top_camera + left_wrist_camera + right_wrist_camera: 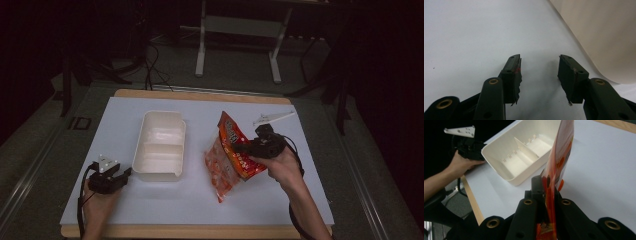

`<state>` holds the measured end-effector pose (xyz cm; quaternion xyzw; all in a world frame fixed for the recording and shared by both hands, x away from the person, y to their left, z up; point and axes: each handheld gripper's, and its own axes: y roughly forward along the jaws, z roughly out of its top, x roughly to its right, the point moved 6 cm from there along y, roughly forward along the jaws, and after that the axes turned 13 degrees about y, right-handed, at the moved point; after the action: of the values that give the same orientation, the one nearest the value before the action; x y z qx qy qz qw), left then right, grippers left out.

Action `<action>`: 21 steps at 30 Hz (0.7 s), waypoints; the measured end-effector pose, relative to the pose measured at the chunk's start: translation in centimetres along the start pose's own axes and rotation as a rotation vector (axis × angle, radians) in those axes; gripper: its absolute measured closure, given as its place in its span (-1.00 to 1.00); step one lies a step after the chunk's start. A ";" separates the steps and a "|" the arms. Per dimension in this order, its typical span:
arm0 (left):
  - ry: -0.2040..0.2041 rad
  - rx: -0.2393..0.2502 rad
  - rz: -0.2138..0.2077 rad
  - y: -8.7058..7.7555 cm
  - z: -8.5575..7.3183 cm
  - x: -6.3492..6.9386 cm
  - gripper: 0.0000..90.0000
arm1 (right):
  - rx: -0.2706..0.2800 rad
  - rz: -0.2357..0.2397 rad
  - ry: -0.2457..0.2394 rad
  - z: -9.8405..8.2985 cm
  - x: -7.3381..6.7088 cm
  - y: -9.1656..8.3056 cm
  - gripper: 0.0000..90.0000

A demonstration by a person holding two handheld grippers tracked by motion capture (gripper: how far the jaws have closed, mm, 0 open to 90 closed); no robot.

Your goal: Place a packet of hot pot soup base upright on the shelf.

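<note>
An orange and red snack bag (231,156) hangs above the white table, lifted off it, with my right gripper (246,148) shut on its upper edge. In the right gripper view the bag (557,162) stands on edge between the jaws of that gripper (548,192). A cream two-compartment tray (159,146) sits left of the bag, empty. My left gripper (126,173) rests on the table at the tray's near left corner. In the left gripper view its jaws stand apart around nothing, the gripper (539,75) open, with the tray's wall (599,35) at the right.
The white table top (200,210) has a wooden rim along its edges. A grey three-cornered plate (272,118) sits atop the right gripper. A metal frame stand (240,30) is on the dark floor beyond the table.
</note>
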<state>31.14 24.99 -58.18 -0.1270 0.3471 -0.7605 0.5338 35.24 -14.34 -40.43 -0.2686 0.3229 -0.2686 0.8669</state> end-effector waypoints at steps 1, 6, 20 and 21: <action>0.001 0.001 0.001 0.0 0.0 0.0 0.19 | -0.013 -0.017 -0.005 0.0 0.0 0.4 0.99; 0.002 -0.002 0.000 0.0 0.0 0.0 0.18 | -0.031 0.027 0.010 -0.9 -0.5 2.3 0.95; 0.004 -0.005 0.002 0.0 0.0 0.0 0.18 | -0.043 0.012 0.002 -3.5 -3.1 3.4 -0.09; 0.002 -0.004 0.003 0.0 0.0 0.0 0.18 | -0.043 0.005 -0.004 -3.8 -3.3 3.5 -0.12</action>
<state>31.15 25.01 -58.19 -0.1267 0.3492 -0.7593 0.5343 31.45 -10.82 -43.77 -0.2867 0.3275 -0.2587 0.8623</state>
